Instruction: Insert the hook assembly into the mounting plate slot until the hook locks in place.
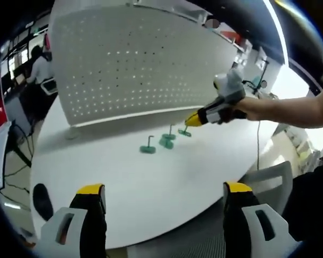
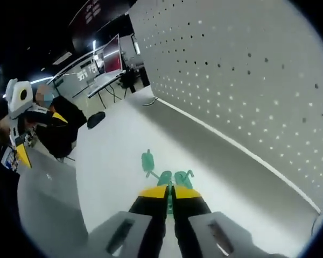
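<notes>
While three small green hooks lie in a loose row on the white tabletop [image 1: 124,177], near the foot of the upright perforated mounting plate [image 1: 134,59], one of them, the hook at the right tongs [image 2: 170,196], is pinched by its thin stem between the yellow tips, which are closed together on it. In the right gripper view that held hook [image 2: 169,203] sits at 6 o'clock, a second hook [image 2: 185,177] just beyond it at about 1 o'clock, and a third hook [image 2: 148,161] further off at 11 o'clock. The plate rises well apart to 2 o'clock.

The grip looks narrow, on a slim stem, so the hook may swivel or slip out as it lifts, and then its prongs would meet the plate crooked and fail to lock. The neighbouring hook is close enough to be knocked aside or dragged along. The plate stands on edge; a hard push could tip or slide it.

The left tongs [image 1: 164,188] hang apart, holding nothing, at 6 o'clock off the tabletop's near edge, so nothing steadies the plate.
</notes>
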